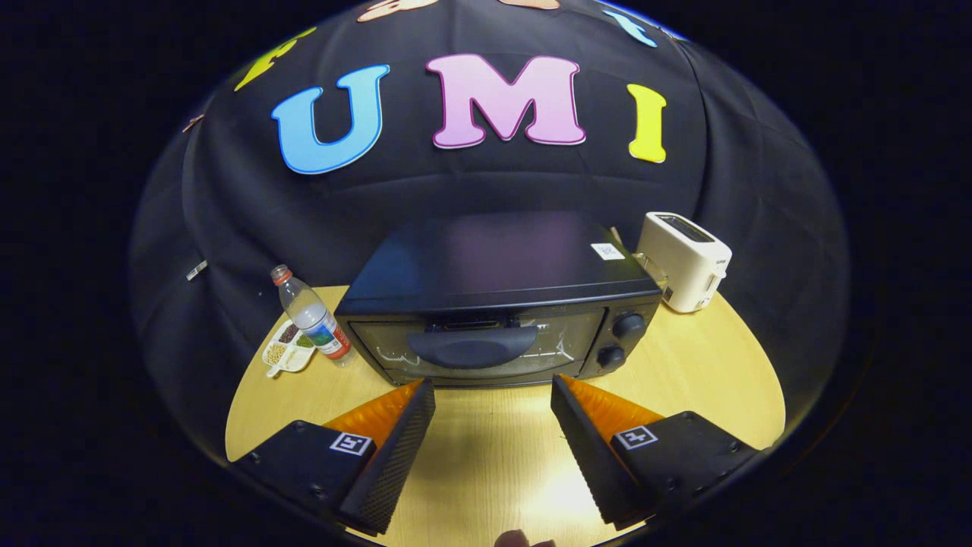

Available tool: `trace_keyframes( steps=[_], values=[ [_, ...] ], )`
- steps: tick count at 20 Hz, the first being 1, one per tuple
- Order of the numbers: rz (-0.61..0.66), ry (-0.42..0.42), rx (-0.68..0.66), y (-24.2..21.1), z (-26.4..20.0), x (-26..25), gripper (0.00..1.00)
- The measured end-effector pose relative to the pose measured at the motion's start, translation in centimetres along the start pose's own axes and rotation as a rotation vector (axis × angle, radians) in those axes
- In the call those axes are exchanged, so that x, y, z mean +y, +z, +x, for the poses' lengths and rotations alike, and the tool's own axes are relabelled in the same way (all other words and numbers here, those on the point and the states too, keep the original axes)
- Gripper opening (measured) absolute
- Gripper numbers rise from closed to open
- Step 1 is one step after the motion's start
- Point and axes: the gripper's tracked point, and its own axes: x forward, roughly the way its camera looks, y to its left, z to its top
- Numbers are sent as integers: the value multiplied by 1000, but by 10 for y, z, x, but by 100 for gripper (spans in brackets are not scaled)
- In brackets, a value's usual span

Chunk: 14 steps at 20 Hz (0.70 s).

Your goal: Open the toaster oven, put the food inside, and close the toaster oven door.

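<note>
Toaster oven (497, 304) door closed, just ahead of gripper (492, 389); jaws spread wide, holding nothing, above table (493, 456).

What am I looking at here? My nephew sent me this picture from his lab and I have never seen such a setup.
The picture comes from a wide-angle camera riding on a hand-held gripper, a two-finger tool a person carries instead of a robot arm. The two wedge shapes at the bottom are its fingers, spread apart and holding nothing. Just ahead of them on a round wooden table stands a black toaster oven, its door closed, with a curved handle and two knobs beside the door. Left of the oven stand a water bottle and a small divided dish of food. Behind the oven's right corner sits a white toaster.
</note>
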Motion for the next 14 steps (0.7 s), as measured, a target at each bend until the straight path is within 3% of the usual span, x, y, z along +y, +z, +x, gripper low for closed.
trace_keyframes(
  steps=[14],
  values=[
    [-11,22,-341,120,-144,-79,99]
  ],
)
